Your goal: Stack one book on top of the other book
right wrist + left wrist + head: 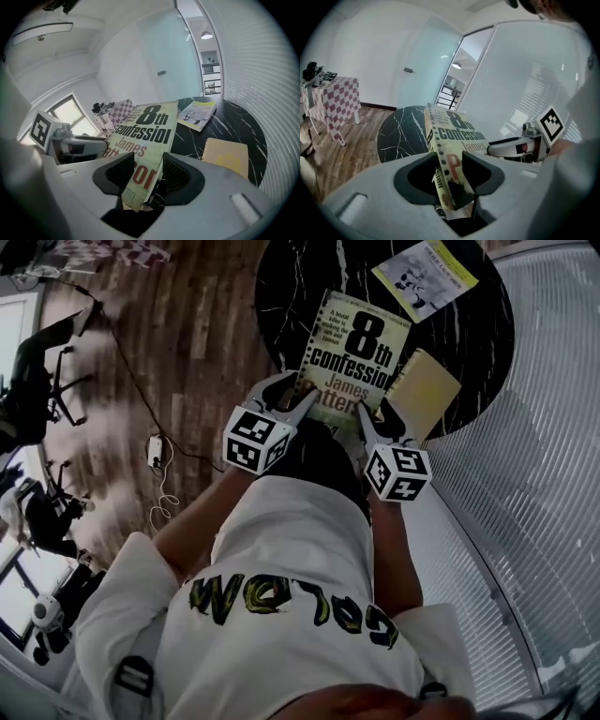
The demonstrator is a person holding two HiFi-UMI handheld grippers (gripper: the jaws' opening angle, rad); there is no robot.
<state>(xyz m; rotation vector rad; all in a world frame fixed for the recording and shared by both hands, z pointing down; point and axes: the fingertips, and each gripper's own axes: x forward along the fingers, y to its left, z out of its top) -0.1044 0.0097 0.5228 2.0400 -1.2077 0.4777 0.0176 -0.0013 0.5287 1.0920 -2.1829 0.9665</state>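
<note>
item: my left gripper [292,395] [450,161]. state: clenched on the near left corner of the paperback [361,343] [454,129], one jaw on the cover, the other under it.

item: my right gripper [380,418] [143,171]. state: clamped on the near right corner of the same paperback [145,124], the cover pinched between both jaws.

item: paperback, pale green cover with large black print. place: centre top of the head view, held by its near edge in both grippers, tilted and raised over the near rim of the round black table [291,287] [401,131] [243,126].

item: yellow book [424,388] [226,157]. place: flat on the table, right of the paperback, just beside its lower right corner in the head view.

item: magazine [427,273] [199,114], yellow and white cover. place: flat on the table, upper right of the head view, apart from the other two.

item: wooden floor [187,334]. place: left of the table.
</note>
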